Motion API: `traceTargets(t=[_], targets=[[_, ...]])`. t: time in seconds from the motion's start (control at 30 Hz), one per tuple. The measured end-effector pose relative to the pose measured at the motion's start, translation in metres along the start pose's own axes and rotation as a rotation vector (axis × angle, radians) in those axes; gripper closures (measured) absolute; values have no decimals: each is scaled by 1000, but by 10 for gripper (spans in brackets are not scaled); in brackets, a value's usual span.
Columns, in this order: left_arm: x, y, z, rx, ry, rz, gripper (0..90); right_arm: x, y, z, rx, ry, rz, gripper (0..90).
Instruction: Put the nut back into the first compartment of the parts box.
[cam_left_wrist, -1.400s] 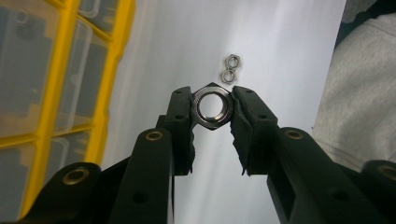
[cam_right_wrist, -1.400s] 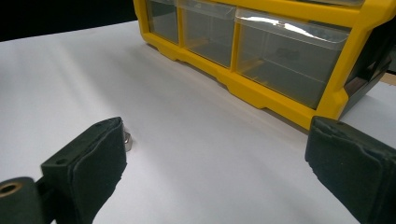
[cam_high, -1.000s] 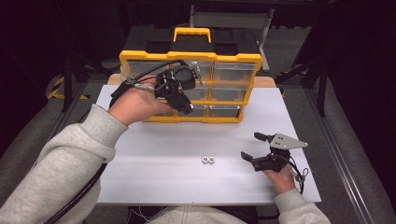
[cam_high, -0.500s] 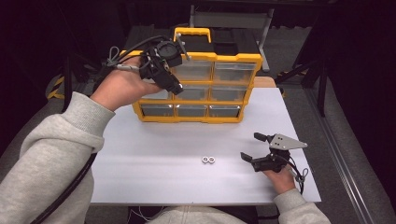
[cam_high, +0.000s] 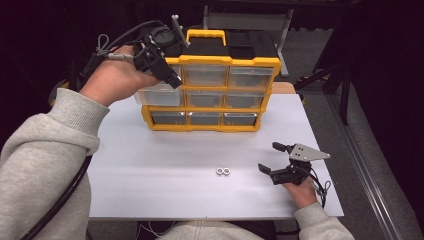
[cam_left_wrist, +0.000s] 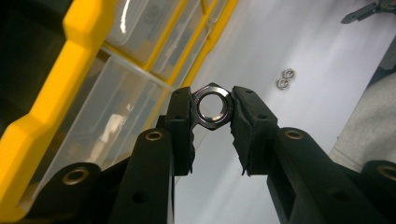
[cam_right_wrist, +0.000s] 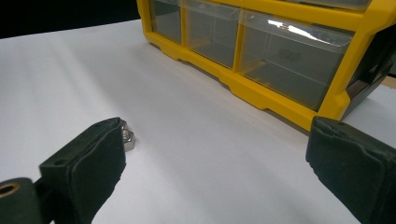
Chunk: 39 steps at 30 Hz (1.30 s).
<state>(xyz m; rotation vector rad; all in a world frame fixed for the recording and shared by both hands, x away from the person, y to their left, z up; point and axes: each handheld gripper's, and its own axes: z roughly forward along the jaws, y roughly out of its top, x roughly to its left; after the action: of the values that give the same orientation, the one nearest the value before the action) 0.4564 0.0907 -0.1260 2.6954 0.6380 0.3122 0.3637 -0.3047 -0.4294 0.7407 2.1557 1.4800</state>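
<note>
Fingers (cam_left_wrist: 184, 122) of the left gripper (cam_left_wrist: 213, 122) pinch a silver hexagonal steel nut (cam_left_wrist: 214, 106) at centre frame, beside the pulled-out clear drawer (cam_high: 156, 94) of a yellow plastic organiser (cam_high: 210, 75). Likely next: release it inside. Lower right, the right gripper (cam_high: 274, 159) rests open on the white tabletop (cam_high: 165, 165) near two more nuts (cam_high: 223, 171).

The person wears a light grey sweatshirt with ribbed cuffs; the left sleeve (cam_high: 47, 150) fills the lower left of the high view. The left gripper (cam_high: 172, 80), at upper left, is black with grey cables looping from it. Its jaws carry brass-ringed screw holes and rough black pads. The right gripper (cam_high: 272, 159), at lower right, is black, topped by a grey three-cornered plate.
</note>
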Motion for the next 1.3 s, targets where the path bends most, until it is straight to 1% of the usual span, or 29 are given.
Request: traceTargets(t=[0.03, 0.13, 0.27, 0.3, 0.37, 0.43, 0.47, 0.5, 0.53, 0.57, 0.63, 0.7, 0.77, 0.8, 0.87, 0.97, 1.0, 1.03, 1.1, 1.23, 1.3], targets=[[0, 0, 0, 0, 0, 0, 697, 0, 0, 0, 0, 0, 0, 53], [4, -2, -1, 6, 18, -21, 697, -1, 0, 0, 0, 0, 1, 52], [12, -5, 1, 28, 27, -62, 697, 0, 0, 0, 4, 4, 2, 51], [13, -6, 2, 31, 23, -76, 696, 0, 0, 1, 5, 7, 2, 51], [17, -8, 2, 35, 27, -83, 697, 0, -1, 1, 8, 6, 1, 51], [22, -10, 4, 25, 15, -88, 696, 0, -1, 1, 7, 6, 3, 50], [25, -11, 5, 21, 11, -83, 696, 0, -1, 1, 6, 6, 3, 50], [27, -12, 6, 22, 12, -81, 697, 0, -1, 1, 5, 5, 3, 50], [28, -13, 8, 20, 19, -70, 696, 0, -1, 1, 5, 6, 3, 50], [29, -14, 10, 19, 39, -46, 696, 0, -1, 1, 6, 7, 2, 50], [32, -15, 12, 15, 60, -5, 696, 0, -1, 2, 12, 10, 2, 50], [35, -16, 15, 5, 55, 12, 695, 0, -2, 3, 17, 11, 1, 50], [37, -17, 19, 9, 61, 25, 695, 0, -1, 2, 16, 13, 3, 50], [37, -17, 19, 9, 61, 25, 695, 0, -2, 2, 15, 10, 1, 50], [38, -17, 25, 21, 65, 41, 695, 0, -2, 2, 14, 11, 5, 50], [42, -18, 31, 24, 46, 35, 695, 0, -3, 0, 16, 10, 8, 50], [43, -19, 34, 26, 33, 31, 695, 0, -3, 0, 14, 8, 5, 50], [43, -19, 34, 26, 33, 31, 695, 0, -3, 0, 14, 8, 5, 50], [45, -19, 39, 23, 16, 34, 695, 1, -3, -1, 15, 8, 6, 50], [47, -19, 45, 39, -3, 38, 694, 0, -5, -3, 17, 9, 13, 49], [49, -19, 46, 40, -16, 33, 694, 0, -6, -4, 17, 11, 14, 49]])
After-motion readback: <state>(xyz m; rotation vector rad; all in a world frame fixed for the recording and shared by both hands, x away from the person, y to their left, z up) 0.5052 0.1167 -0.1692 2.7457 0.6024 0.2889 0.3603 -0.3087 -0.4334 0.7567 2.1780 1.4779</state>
